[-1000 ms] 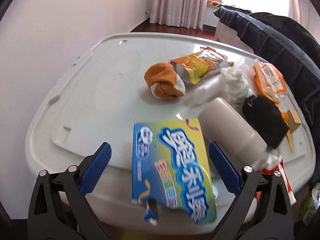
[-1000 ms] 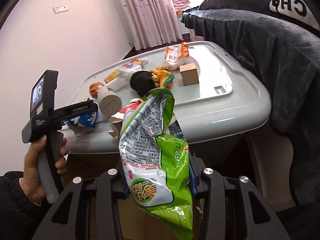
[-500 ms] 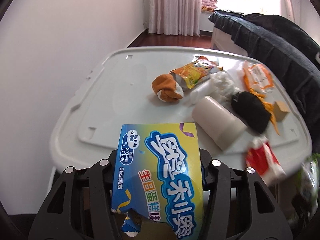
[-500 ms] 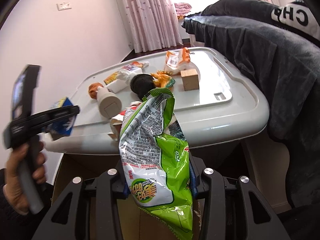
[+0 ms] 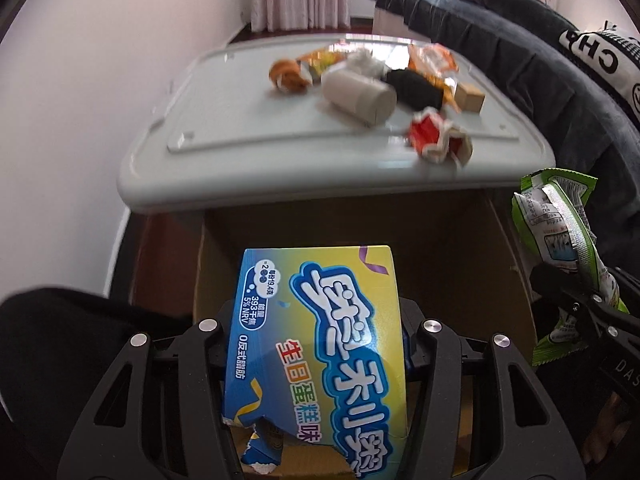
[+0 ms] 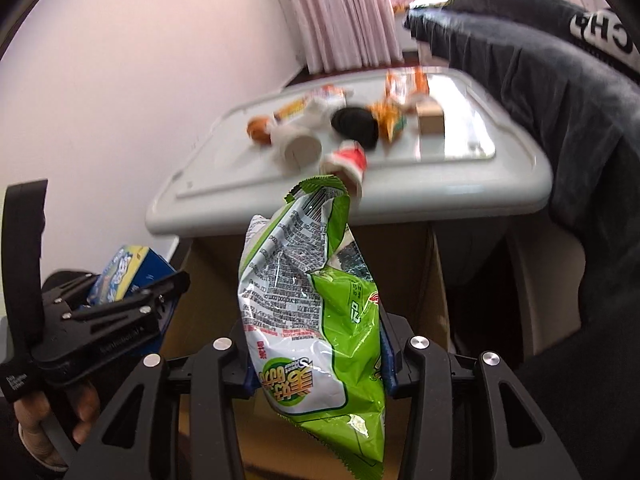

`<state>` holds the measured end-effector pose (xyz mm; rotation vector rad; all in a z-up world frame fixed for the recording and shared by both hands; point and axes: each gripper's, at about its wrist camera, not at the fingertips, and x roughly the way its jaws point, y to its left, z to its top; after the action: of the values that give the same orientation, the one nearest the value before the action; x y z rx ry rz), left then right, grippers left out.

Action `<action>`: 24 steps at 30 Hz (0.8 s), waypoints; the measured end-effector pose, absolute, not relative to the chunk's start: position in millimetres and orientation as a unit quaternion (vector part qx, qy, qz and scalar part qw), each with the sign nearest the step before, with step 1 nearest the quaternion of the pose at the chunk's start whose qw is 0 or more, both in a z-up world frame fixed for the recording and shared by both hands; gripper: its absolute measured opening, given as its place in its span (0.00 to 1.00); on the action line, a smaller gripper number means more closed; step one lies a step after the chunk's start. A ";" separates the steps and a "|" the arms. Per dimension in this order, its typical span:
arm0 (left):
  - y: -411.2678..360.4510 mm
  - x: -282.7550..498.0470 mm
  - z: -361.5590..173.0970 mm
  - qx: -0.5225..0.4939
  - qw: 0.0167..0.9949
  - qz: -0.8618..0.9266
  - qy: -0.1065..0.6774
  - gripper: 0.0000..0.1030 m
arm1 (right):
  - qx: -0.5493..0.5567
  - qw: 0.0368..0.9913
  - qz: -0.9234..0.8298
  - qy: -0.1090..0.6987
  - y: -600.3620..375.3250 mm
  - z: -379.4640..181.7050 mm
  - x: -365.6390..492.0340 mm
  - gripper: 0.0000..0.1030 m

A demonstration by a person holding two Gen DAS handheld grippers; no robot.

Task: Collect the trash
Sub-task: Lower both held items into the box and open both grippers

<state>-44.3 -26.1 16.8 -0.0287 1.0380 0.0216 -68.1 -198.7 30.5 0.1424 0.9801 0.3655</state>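
landmark for all positions: the cardboard box point(image 5: 452, 248), open-topped, standing on the floor directly below the near edge of the white table point(image 5: 280, 184).

left gripper point(image 5: 316, 344): jaws have just closed in from wide and are now clamped on the two sides of the blue-and-yellow snack carton point(image 5: 320, 340). carton is held flat face up, torn end toward the camera, and sits over the left half of the box mouth. judgement: it is carried there so that letting go would drop it straight in.

right gripper point(image 6: 316, 356): pads pinch the lower part of the green snack bag point(image 6: 308, 300); the bag's torn top stands up and flops loosely. it hangs over the right half of the box mouth, beside the carton and apart from it. judgement: gripped low because the foil is limp; the crumpled body gives the pads something to bite on.

above and beyond the box, on the table, left to right: orange lump point(image 5: 288, 76), white cylinder point(image 5: 358, 96) on its side, black piece point(image 5: 412, 88), red-and-white crumpled wrapper point(image 5: 438, 140) nearest the box, small wooden block point(image 5: 470, 98). several orange wrappers behind them, blurred. all uncollected.

judgement: both items are positioned for release; none of the box floor is visible enough to say what it already holds.
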 end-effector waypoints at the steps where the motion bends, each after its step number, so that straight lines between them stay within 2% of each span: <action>1: -24.1 -42.6 9.4 -0.017 0.862 0.012 0.506 0.51 | 0.064 0.857 0.172 0.481 -196.6 23.5 -65.9 0.42; 12: -20.9 -11.8 -88.9 0.001 0.804 0.049 0.592 0.51 | 0.047 0.807 0.150 0.569 -173.5 -61.1 -26.0 0.42; 24: -20.3 -15.4 -90.2 0.002 0.806 0.051 0.589 0.52 | 0.037 0.809 0.144 0.569 -169.8 -66.0 -26.5 0.49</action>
<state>-15.4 -20.3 -90.2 0.0051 1.2615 0.1097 -26.5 -169.8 -66.0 0.0785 1.2166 0.3080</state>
